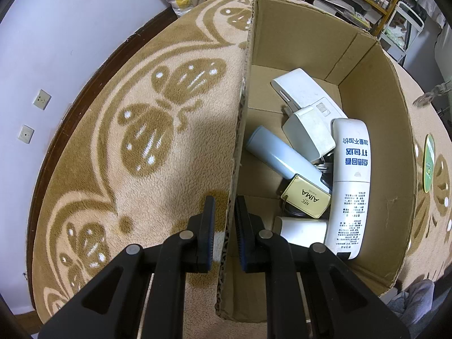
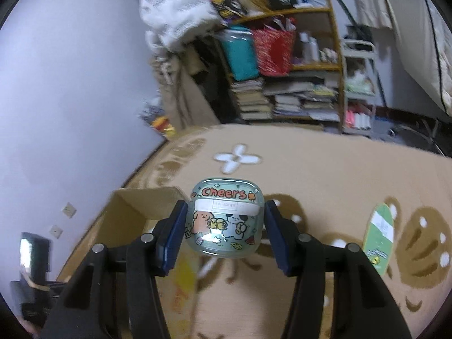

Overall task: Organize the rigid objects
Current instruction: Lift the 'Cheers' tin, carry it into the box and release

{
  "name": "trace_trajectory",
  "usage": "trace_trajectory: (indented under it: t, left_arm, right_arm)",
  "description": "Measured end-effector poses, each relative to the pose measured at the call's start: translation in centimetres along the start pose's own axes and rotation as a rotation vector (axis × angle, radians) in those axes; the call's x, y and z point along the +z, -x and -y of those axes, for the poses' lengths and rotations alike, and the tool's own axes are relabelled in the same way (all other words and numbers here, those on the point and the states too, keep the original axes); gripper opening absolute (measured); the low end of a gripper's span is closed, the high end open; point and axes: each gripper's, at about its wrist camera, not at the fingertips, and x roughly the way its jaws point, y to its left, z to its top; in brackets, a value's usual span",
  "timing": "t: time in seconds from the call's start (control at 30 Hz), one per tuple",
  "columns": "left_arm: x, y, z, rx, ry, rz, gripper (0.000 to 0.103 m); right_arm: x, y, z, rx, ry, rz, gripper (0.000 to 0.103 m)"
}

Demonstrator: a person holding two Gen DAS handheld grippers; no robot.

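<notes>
My left gripper [image 1: 226,206] is shut on the left wall of an open cardboard box [image 1: 245,65], one finger outside and one inside. The box holds a white remote [image 1: 351,186], a pale blue cylinder [image 1: 279,155], a white charger [image 1: 308,132], a white flat device [image 1: 299,87] and a gold AIMA tag [image 1: 306,199]. My right gripper [image 2: 226,220] is shut on a clear earbud case [image 2: 226,223] printed "Cheers" with cartoon dogs, held above the blanket. The box [image 2: 132,206] lies just below and left of the case.
A beige blanket with brown butterfly pattern [image 1: 158,130] covers the surface. A green oval card [image 2: 380,234] lies on the blanket to the right, also in the left wrist view [image 1: 429,163]. Cluttered shelves with books [image 2: 282,99] stand behind. A wall [image 2: 70,84] is at left.
</notes>
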Motion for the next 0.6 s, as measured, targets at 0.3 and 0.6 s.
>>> trace_trajectory:
  t: [0.3, 0.6]
  left_arm:
    - [0.0, 0.0, 0.1, 0.009, -0.005, 0.004, 0.014]
    - [0.0, 0.0, 0.1, 0.008, 0.001, 0.003, 0.014]
  right_arm:
    - [-1.0, 1.1, -6.0, 0.141, 0.117, 0.012, 0.058]
    - [-4.7, -2.2, -9.5, 0.157, 0.22, -0.123, 0.058]
